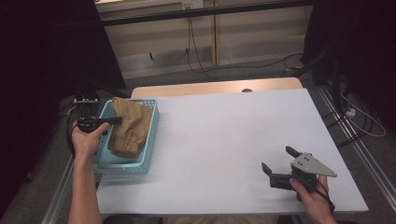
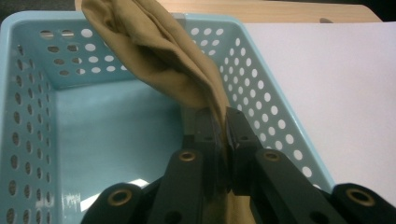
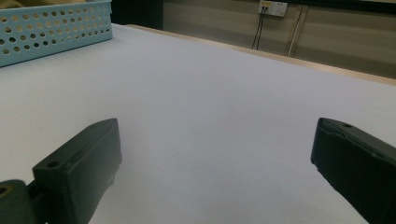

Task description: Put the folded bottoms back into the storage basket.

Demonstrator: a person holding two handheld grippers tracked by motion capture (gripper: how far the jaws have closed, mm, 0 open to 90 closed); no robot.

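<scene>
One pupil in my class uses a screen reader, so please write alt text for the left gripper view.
The left gripper pinches a fold of tan cloth between its two black jaws, above a light blue perforated basket. The cloth rises to the basket's far rim, and the white table lies to the right.

white table (image 1: 224,140), wall socket (image 3: 273,8) w/ cables (image 1: 196,51) behind
</scene>
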